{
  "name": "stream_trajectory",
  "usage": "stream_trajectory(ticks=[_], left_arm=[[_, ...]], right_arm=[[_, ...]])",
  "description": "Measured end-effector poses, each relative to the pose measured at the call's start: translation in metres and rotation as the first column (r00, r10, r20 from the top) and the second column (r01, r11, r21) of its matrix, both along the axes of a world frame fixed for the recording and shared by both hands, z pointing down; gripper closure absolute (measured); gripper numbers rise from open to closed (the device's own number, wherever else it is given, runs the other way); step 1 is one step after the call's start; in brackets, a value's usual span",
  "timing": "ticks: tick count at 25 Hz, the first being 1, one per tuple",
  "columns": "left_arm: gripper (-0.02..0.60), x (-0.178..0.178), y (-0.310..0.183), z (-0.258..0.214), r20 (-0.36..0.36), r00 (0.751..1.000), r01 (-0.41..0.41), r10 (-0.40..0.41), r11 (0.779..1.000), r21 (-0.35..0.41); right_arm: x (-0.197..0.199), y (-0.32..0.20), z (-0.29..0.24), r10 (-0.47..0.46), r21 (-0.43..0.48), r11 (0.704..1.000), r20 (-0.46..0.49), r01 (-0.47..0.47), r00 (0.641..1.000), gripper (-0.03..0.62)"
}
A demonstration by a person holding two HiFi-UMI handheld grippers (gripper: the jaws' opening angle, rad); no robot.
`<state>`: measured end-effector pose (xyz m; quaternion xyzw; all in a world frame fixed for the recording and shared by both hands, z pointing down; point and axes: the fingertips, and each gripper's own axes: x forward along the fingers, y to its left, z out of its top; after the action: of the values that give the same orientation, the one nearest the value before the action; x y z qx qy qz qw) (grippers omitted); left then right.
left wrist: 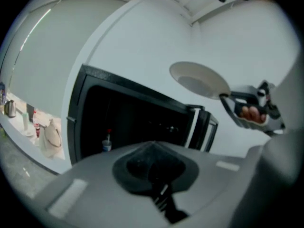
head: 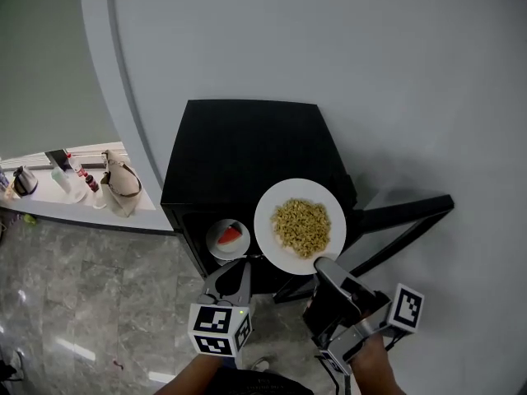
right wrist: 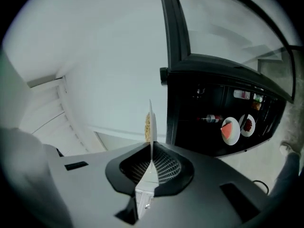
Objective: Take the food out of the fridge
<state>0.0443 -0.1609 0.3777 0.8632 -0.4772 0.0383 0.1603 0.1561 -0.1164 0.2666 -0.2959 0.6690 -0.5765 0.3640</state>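
A white plate of pale noodles (head: 300, 225) hangs in the air in front of the black fridge (head: 239, 146), higher than its top. My right gripper (head: 323, 267) is shut on the plate's near rim. In the right gripper view the plate (right wrist: 151, 122) stands edge-on between the pads. From the left gripper view I see its underside (left wrist: 199, 80). A small plate with a watermelon slice (head: 227, 238) stands inside the fridge, and also shows in the right gripper view (right wrist: 229, 130). My left gripper (head: 235, 276) hovers just in front of it, shut and empty (left wrist: 152, 146).
The fridge door (head: 403, 219) stands swung open to the right. Inside are a second small plate of dark red food (right wrist: 247, 125) and a bottle (right wrist: 213, 119). A white counter (head: 37, 208) at the left carries a beige bag (head: 121, 179), a kettle and bottles. The floor is grey marble.
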Motion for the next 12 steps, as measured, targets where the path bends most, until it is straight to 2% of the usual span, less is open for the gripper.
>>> stream_trajectory(ticks=[5, 9, 12], left_arm=[[0.597, -0.007, -0.004, -0.013, -0.006, 1.0, 0.01, -0.01, 1.0, 0.028], [0.597, -0.014, -0.004, -0.014, -0.018, 1.0, 0.022, -0.022, 1.0, 0.022], [0.597, -0.017, -0.002, -0.014, -0.017, 1.0, 0.021, -0.021, 1.0, 0.019]], right_arm=[[0.006, -0.046, -0.005, 0.107, -0.043, 0.993, -0.032, -0.109, 0.994, 0.582], [0.014, -0.077, -0.002, 0.223, -0.095, 0.97, -0.031, -0.225, 0.974, 0.582], [0.017, -0.091, -0.003, 0.263, -0.107, 0.959, -0.025, -0.264, 0.964, 0.582]])
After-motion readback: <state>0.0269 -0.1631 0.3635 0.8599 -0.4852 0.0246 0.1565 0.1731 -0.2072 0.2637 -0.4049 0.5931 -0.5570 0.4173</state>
